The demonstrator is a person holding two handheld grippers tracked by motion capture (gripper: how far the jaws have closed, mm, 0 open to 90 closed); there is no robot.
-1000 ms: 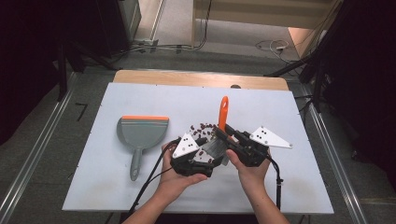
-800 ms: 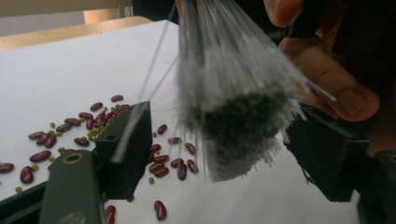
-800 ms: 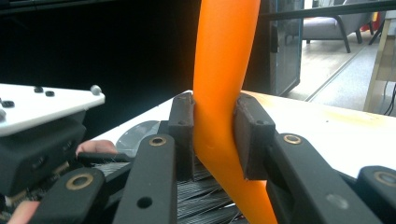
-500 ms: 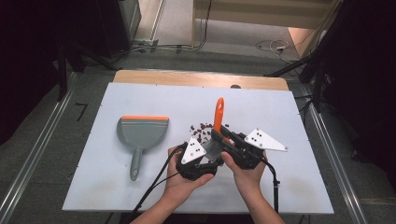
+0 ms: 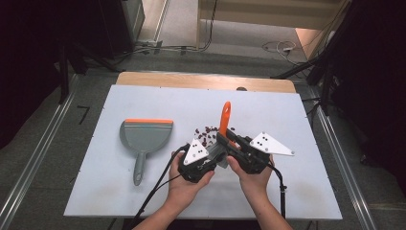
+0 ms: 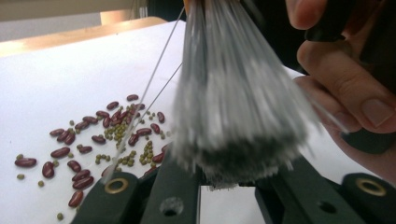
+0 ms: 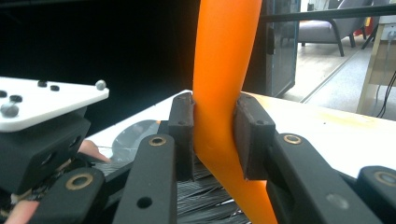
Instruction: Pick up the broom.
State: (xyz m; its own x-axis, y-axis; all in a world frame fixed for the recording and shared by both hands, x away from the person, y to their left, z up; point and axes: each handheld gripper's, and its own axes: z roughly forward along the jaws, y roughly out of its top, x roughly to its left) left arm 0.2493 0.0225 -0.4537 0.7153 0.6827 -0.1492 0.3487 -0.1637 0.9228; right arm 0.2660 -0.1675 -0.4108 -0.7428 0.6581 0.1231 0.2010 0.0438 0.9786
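Note:
A hand brush with an orange handle (image 5: 225, 117) and grey bristles (image 6: 238, 116) is held tilted over the white table (image 5: 297, 191), handle pointing away. My right gripper (image 7: 215, 135) is shut on the orange handle (image 7: 224, 60), one pad pressing each side. My left gripper (image 6: 229, 186) has just been closing and is now shut on the tuft of bristles. In the high view the left gripper (image 5: 213, 155) and the right gripper (image 5: 225, 138) meet at the brush. Red beans and small green beans (image 6: 107, 135) lie scattered just beyond the bristles.
A grey dustpan with an orange lip (image 5: 143, 136) lies on the table to the left of the hands, handle toward me. The bean pile (image 5: 207, 135) sits between it and the brush. A wooden strip (image 5: 206, 80) runs along the table's far edge.
The orange handle has tipped slightly to the left and the two hands have drawn closer together. Both grippers stay at the same spot on the table.

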